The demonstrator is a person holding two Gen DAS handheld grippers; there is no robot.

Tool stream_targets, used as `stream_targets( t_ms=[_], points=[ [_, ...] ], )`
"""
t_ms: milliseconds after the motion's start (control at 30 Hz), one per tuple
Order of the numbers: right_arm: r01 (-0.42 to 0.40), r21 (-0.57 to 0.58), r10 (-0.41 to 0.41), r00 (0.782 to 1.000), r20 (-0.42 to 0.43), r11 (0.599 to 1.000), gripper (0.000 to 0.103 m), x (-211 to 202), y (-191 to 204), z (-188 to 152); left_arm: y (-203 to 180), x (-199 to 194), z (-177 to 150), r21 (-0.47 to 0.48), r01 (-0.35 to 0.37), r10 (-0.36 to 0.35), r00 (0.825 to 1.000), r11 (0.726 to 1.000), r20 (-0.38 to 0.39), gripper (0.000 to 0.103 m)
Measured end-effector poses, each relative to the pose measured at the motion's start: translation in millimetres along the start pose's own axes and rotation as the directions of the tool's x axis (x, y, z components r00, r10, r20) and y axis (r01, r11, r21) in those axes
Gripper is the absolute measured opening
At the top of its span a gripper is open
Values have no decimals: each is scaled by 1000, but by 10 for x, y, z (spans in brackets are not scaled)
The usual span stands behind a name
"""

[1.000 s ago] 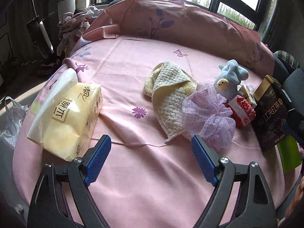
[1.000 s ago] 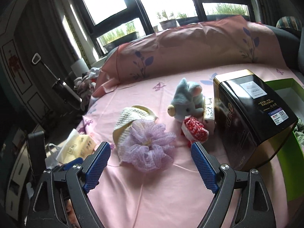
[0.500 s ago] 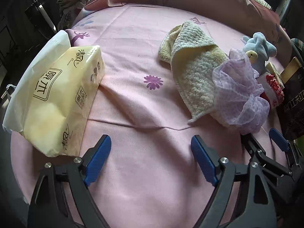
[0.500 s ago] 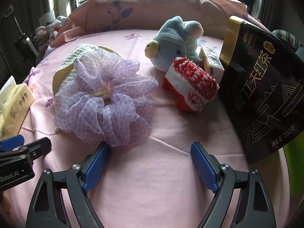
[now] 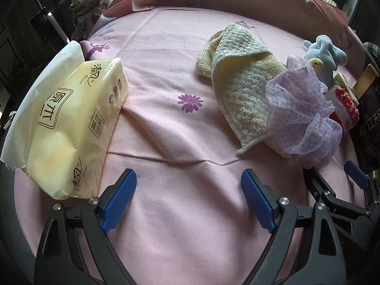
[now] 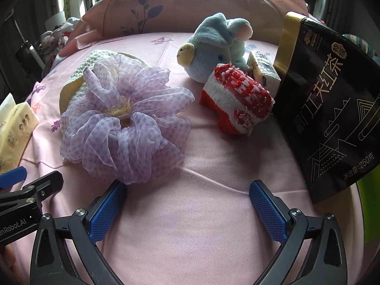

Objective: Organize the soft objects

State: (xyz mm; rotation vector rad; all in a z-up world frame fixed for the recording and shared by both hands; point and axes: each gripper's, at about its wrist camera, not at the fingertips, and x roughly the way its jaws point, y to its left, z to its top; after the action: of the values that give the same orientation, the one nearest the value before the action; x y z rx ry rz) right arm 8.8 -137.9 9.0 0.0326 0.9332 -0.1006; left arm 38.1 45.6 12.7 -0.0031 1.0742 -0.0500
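Observation:
On the pink bed sheet (image 5: pixel 166 59) lies a purple mesh scrunchie (image 6: pixel 123 128) on top of a folded yellow towel (image 5: pixel 239 80). Behind them sit a grey-blue plush toy (image 6: pixel 213 47) and a red-and-white knitted piece (image 6: pixel 237 99). A yellow tissue pack (image 5: pixel 73 123) lies at the left. My left gripper (image 5: pixel 187 178) hovers over bare sheet between the tissue pack and the towel, its jaws opening with nothing between them. My right gripper (image 6: pixel 187 186) is just in front of the scrunchie, its jaws also opening and holding nothing; its left finger (image 6: pixel 106 209) nearly touches the scrunchie's edge.
A black tea bag (image 6: pixel 332 109) stands upright at the right, with a small carton (image 6: pixel 263 68) beside it and something green (image 6: pixel 368 201) behind. A long pink pillow (image 6: pixel 190 7) runs along the back. Crumpled clothes (image 5: pixel 90 2) lie beyond the bed's left edge.
Both grippers have dropped toward the bed and tilted down, so the objects look nearer. The right gripper's jaws have spread wider. The objects themselves lie where they were.

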Motion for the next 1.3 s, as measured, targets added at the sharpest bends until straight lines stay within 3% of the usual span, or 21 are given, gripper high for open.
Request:
stream_targets(
  t_ms=[1300],
  points=[
    [1, -2, -1, 1000, 0, 1000, 103, 25, 13, 14, 35, 8, -43, -1, -16, 16, 1000, 1000, 12, 96]
  ],
)
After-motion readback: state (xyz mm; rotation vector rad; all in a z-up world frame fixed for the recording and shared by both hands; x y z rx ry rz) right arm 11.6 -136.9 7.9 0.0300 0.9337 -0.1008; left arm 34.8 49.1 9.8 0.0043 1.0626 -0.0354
